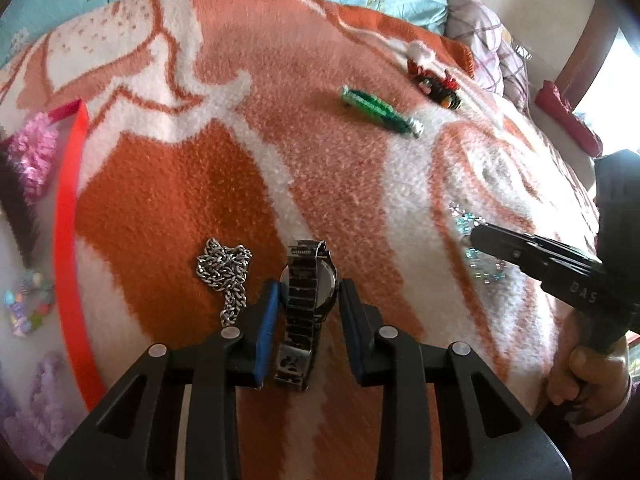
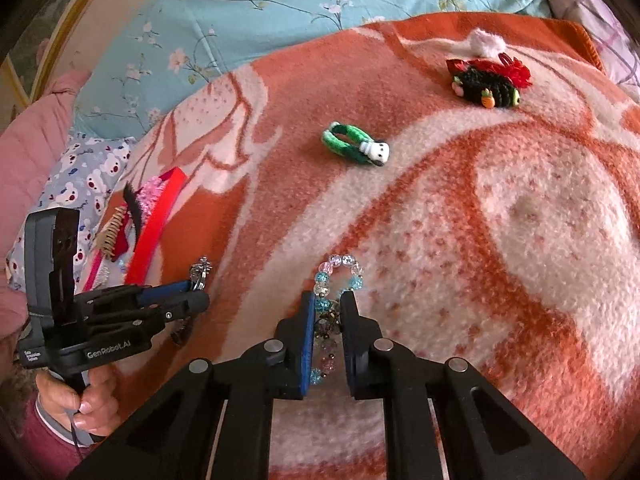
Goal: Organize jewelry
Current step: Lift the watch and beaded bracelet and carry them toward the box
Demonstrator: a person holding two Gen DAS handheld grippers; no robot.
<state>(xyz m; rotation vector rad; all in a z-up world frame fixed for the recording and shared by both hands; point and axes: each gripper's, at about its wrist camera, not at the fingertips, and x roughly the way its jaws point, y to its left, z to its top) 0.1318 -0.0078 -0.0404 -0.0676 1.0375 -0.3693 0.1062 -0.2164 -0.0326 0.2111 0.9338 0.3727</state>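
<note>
A dark metal watch (image 1: 306, 304) lies on the orange and white blanket (image 1: 340, 168), between the fingers of my left gripper (image 1: 308, 290); the jaws are open around it with gaps on both sides. A silver chain (image 1: 226, 276) lies just left of the watch. My right gripper (image 2: 329, 300) straddles a clear, pink and blue bead bracelet (image 2: 340, 276) on the blanket (image 2: 500, 220), jaws narrowly apart, not clamped. In the left wrist view the right gripper (image 1: 472, 236) sits over the bracelet (image 1: 486, 268). The left gripper (image 2: 196, 292) shows at the left of the right wrist view.
A green hair tie (image 1: 378, 110) (image 2: 356, 146) and a black and red hair ornament (image 1: 436, 84) (image 2: 490, 80) lie farther back. A red-rimmed box (image 1: 66, 240) (image 2: 156, 228) with hair accessories stands at the left. Floral blue bedding (image 2: 280, 28) lies beyond the blanket.
</note>
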